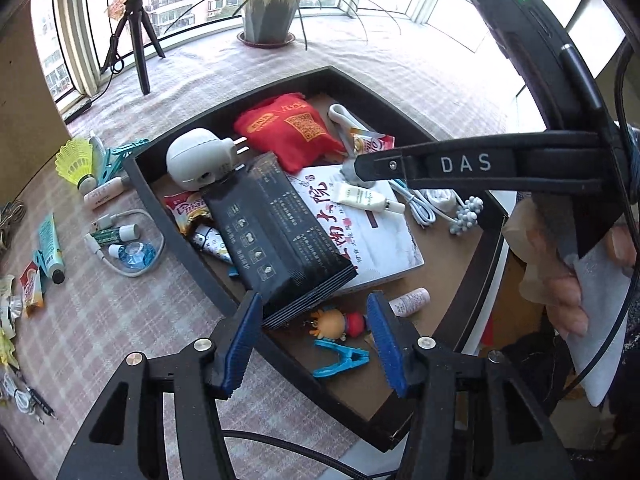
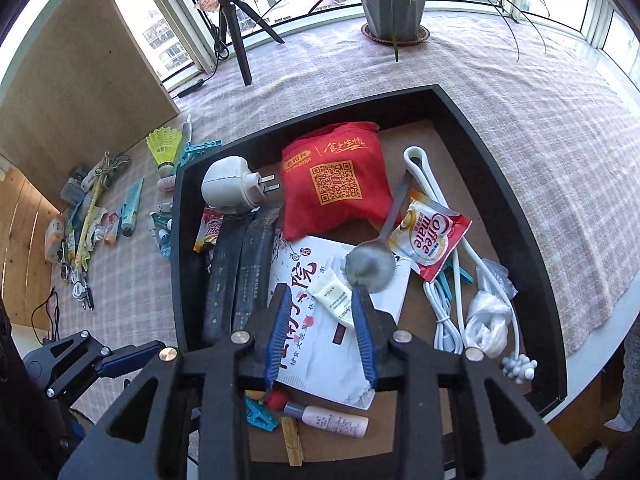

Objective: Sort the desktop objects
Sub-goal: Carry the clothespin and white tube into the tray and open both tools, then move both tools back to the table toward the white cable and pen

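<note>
A black tray [image 1: 192, 248] [image 2: 500, 184] on the checked cloth holds mixed items: a red pouch [image 2: 336, 184], a white plug adapter [image 2: 230, 186], black packets [image 1: 276, 236], a white booklet [image 2: 320, 344], a metal spoon [image 2: 370, 266], a small cream tube [image 2: 334, 300] and a Coffee-mate sachet [image 2: 428, 236]. My right gripper [image 2: 322, 296] is open above the booklet, its fingers either side of the cream tube, right tip by the spoon bowl. My left gripper [image 1: 316, 304] is open and empty over the tray's near edge, beside the black packets.
Left of the tray lie a yellow shuttlecock [image 1: 78, 160], a teal tube [image 1: 50, 246], a cable [image 1: 132, 240], sachets and clips. A tripod [image 2: 236, 28] and a potted plant [image 2: 394, 4] stand at the back. White cables [image 2: 448, 316] and a pink bottle [image 2: 332, 420] lie in the tray.
</note>
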{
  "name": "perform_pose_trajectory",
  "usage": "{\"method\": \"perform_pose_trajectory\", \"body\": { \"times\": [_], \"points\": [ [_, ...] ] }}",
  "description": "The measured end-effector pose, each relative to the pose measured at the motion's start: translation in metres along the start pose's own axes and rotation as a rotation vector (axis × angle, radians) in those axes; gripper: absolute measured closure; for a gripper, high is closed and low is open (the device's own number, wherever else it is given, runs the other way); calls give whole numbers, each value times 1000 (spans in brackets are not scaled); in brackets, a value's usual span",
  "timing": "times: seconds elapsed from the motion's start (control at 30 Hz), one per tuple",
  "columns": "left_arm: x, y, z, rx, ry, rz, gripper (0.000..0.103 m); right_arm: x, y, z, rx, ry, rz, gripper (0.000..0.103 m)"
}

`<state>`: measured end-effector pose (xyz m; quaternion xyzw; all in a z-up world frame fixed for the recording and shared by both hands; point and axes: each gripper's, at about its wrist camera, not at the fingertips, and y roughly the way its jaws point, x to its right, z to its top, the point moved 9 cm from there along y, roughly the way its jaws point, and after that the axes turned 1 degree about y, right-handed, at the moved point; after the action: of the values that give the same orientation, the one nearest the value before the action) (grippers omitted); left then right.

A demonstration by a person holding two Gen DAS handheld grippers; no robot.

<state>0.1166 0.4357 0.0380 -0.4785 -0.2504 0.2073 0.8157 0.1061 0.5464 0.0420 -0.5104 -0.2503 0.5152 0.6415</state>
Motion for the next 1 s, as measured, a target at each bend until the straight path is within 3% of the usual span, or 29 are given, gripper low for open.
{"method": "perform_pose_trajectory", "body": {
  "times": [0.53,0.77,1.0],
  "points": [
    [-91,-25,-11,61,-185,132,52,-66,16,5,-19,-118,65,71],
    [-152,-35,-39,67,-335,217,52,-108,29,0,-44,-182,121,71],
    [-229,-52,-91,80,-568,290,52,-171,47,-10,-88,-293,191,71]
  ]
}}
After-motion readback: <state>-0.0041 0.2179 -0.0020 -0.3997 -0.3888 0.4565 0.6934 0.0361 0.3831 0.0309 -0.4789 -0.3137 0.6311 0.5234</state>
